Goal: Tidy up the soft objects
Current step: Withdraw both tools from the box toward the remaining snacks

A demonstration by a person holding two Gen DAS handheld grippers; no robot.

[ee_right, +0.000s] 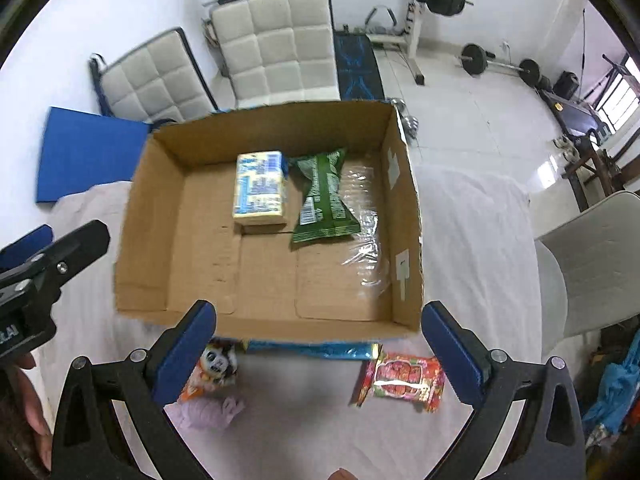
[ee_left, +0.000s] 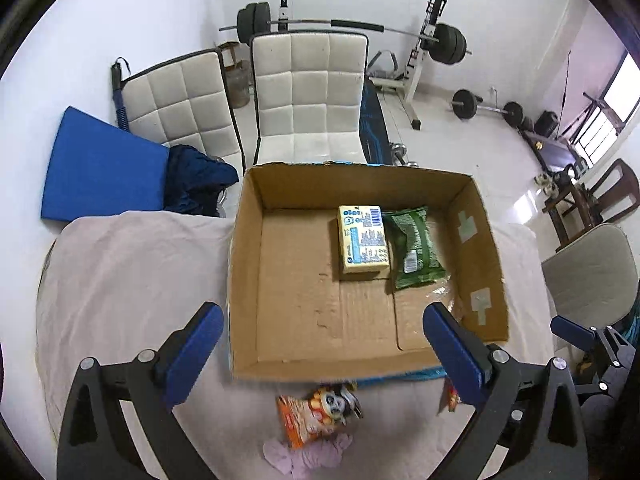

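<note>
An open cardboard box (ee_left: 304, 300) (ee_right: 208, 240) stands on a cloth-covered table. In it lie a yellow pack (ee_left: 362, 240) (ee_right: 260, 188), a green bag (ee_left: 414, 248) (ee_right: 324, 200) and a clear plastic bag (ee_right: 364, 232). In front of the box lie an orange panda packet (ee_left: 320, 412) (ee_right: 212, 368), a purple soft thing (ee_left: 308, 456) (ee_right: 212, 412), a red candy packet (ee_right: 404, 380) and a blue wrapper (ee_right: 312, 348) half under the box edge. My left gripper (ee_left: 324, 354) and right gripper (ee_right: 320, 352) hover open above the box's near edge, holding nothing.
Two white quilted chairs (ee_left: 308, 96) stand behind the table, with a blue mat (ee_left: 104, 168) at the left. Weight gear (ee_left: 448, 44) stands on the floor beyond. A pale chair (ee_right: 592, 256) is at the right. A hand (ee_right: 32, 412) shows at the lower left.
</note>
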